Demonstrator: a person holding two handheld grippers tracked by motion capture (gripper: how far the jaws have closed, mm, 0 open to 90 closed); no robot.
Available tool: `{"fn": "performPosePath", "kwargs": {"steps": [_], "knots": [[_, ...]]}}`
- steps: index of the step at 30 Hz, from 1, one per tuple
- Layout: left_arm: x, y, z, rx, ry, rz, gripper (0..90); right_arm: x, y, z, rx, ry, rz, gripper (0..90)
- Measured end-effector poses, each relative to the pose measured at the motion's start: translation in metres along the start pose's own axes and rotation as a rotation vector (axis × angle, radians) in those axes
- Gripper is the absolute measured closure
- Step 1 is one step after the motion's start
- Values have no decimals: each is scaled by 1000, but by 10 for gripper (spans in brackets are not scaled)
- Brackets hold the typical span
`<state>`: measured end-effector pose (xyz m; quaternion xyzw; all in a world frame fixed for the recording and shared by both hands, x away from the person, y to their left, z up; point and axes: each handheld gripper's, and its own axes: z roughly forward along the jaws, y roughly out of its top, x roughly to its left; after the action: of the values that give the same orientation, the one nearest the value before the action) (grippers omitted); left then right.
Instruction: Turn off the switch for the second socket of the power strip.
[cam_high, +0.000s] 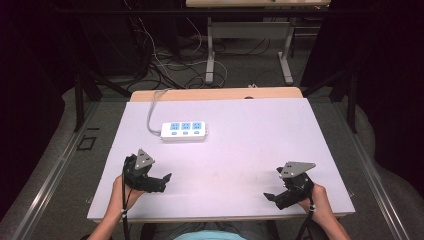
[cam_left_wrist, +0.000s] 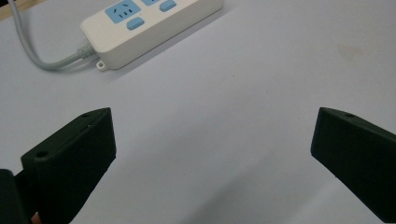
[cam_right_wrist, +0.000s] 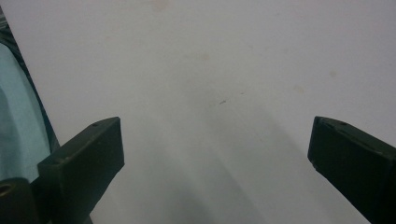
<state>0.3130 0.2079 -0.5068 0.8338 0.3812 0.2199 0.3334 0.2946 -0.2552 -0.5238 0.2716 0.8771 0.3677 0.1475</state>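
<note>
High view: a person sits at a white table (cam_high: 250, 150), forearms coming in from the bottom edge. The left gripper (cam_high: 162, 181) rests near the front left of the tabletop, and the right gripper (cam_high: 270, 197) near the front right; each carries a grey three-cornered plate and points inward toward the middle. A white power strip (cam_high: 184, 131) with three blue socket faces lies flat toward the back left of the table, well apart from both grippers but nearer the left one. Its grey cord (cam_high: 151, 111) runs off the far edge. Nothing is held.

Left gripper view: two black jaws stand wide apart with bare tabletop between them. The power strip (cam_left_wrist: 149, 28) sits ahead and to the upper left, lying at an angle, its blue rocker switches (cam_left_wrist: 135, 23) visible below the sockets, and the cord (cam_left_wrist: 32, 53) curves off its near end.

Right gripper view: the jaws are likewise spread wide over plain white surface. A strip of light blue clothing (cam_right_wrist: 18, 121) shows at the left edge.

Judging from this layout, the work is at its start, with the left gripper likely to approach the strip. To do that well, it should come in squarely across the strip's narrow width, jaws kept wide until both straddle the body, clear of the cord end so the cable does not drag or twist it.
</note>
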Motion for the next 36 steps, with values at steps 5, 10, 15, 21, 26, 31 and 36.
{"fn": "performPosePath", "kwargs": {"steps": [5, 10, 15, 21, 26, 31, 36], "knots": [[-1, -7, -6, -4, 0, 0, 0, 0, 0, 0, 1, -1, 5, 31], [-4, -14, -11, -5, -2, 8, 0, 0, 0, 0, 1, 1, 1, 31], [-5, -20, -18, -17, 1, 11, 0, 0, 0, 0, 4, 6, 0, 30], [-6, -28, -23, -29, -1, 5, 0, 0, 0, 1, -4, -1, 2, 31], [-6, -33, -28, -34, -7, 8, 0, 0, 0, 1, -3, -2, 3, 31], [-7, -40, -30, -41, -4, -4, 0, 0, 0, 2, -2, -8, 1, 31], [-8, -42, -30, -41, -4, 4, 0, 0, 0, 1, 8, 4, -3, 30]]}}
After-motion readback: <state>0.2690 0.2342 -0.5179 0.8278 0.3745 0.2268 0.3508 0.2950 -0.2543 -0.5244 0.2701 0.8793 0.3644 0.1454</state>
